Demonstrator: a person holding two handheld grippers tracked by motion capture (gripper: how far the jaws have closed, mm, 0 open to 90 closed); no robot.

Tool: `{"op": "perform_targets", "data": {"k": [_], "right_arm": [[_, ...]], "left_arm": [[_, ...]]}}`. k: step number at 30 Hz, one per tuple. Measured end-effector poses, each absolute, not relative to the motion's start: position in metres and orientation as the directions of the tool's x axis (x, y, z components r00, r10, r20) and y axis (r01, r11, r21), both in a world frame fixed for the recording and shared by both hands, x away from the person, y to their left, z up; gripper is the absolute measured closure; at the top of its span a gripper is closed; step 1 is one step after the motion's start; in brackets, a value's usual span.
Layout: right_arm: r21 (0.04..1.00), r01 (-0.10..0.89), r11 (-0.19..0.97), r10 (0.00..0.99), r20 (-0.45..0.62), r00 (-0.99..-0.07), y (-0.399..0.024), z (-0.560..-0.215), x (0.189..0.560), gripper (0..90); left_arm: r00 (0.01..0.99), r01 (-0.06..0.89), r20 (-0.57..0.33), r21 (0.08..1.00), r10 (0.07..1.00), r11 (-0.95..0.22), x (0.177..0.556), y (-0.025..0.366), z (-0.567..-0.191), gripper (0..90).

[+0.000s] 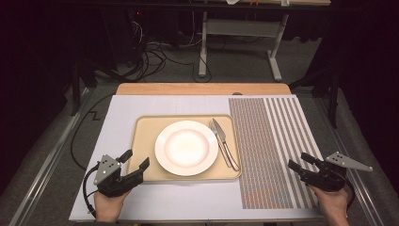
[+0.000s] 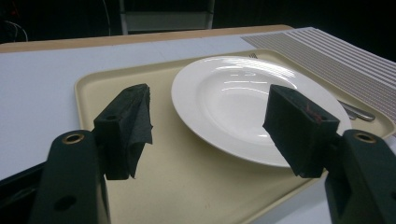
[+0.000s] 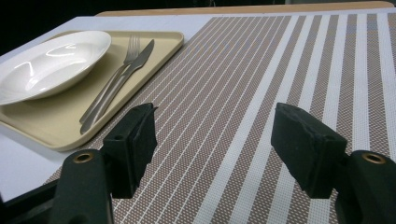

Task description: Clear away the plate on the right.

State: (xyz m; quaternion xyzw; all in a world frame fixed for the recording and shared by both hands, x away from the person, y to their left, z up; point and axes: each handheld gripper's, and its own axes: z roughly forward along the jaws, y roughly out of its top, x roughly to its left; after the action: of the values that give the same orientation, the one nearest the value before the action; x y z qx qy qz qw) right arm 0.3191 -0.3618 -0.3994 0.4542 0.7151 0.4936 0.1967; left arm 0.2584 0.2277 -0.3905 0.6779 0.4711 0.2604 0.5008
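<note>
Beige tray (image 1: 146,141) sits mid-surface in the high view, white plate (image 1: 186,148) on it, fork (image 1: 220,139) and knife (image 1: 227,149) side by side just right of the plate. Striped mat (image 1: 270,141) lies right of the tray. Left gripper (image 1: 134,162) open near the tray's front-left corner; right gripper (image 1: 297,161) open over the mat.

Left gripper view: gripper (image 2: 210,123) jaws apart, empty, plate (image 2: 233,93) ahead.

Right gripper view: gripper (image 3: 215,140) jaws apart, empty, above mat (image 3: 261,70); tray (image 3: 60,121) at left.
</note>
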Motion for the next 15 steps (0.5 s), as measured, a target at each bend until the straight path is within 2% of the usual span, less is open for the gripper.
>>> {"op": "perform_targets", "data": {"k": [10,15], "right_arm": [[0.897,0.43,0.104,0.861,0.135,-0.49,-0.3685,-0.4082,0.3157,31.4],[0.903,0.418,0.101,0.846,0.142,-0.513,-0.3704,-0.4087,0.3155,31.1]], "left_arm": [[0.43,0.377,-0.116,0.924,0.895,-0.062,0.2585,0.2265,-0.3904,32.5],[0.431,0.378,-0.115,0.924,0.895,-0.064,0.2584,0.2263,-0.3905,32.6]]}}
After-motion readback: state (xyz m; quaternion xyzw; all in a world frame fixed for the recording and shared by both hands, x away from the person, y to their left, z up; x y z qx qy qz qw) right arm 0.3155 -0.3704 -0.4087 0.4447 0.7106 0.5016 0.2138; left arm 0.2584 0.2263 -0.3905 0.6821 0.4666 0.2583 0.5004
